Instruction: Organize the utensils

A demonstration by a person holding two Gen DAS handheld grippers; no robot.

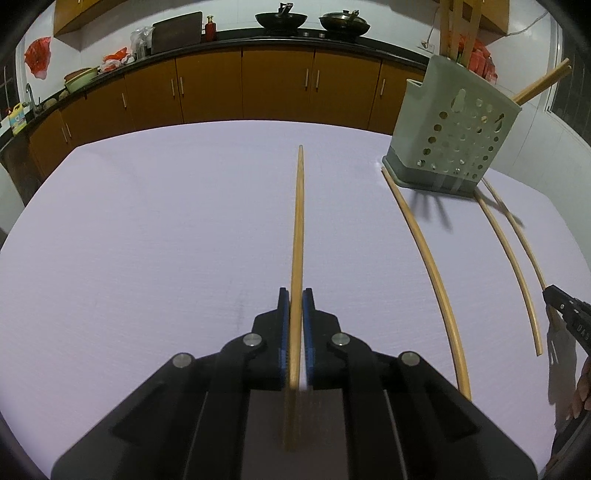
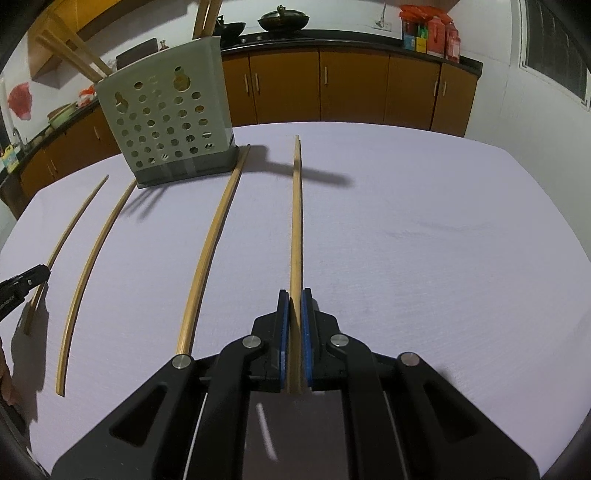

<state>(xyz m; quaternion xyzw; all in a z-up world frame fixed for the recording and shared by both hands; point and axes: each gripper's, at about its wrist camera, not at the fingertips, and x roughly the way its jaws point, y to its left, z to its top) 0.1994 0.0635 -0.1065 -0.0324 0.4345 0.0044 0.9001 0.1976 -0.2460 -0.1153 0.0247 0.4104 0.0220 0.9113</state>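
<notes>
Left tongs (image 1: 295,295) pinch a pale bamboo chopstick (image 1: 297,236) between blue pads; its slim, tapered shaft runs straight ahead toward the far edge of the bench (image 1: 166,229). Right tongs (image 2: 294,295) likewise clamp a second chopstick (image 2: 296,221), pointing forward. Three loose chopsticks (image 2: 207,258) lie side by side on the lilac bench between the two tongs, their far ends reaching a grey-green perforated utensil holder (image 2: 166,122). The holder stands toward the far edge and already contains several upright chopsticks (image 2: 74,51). Beyond the bench: orange-brown cabinets (image 1: 277,85) under a dark counter carrying two woks (image 1: 280,18).
</notes>
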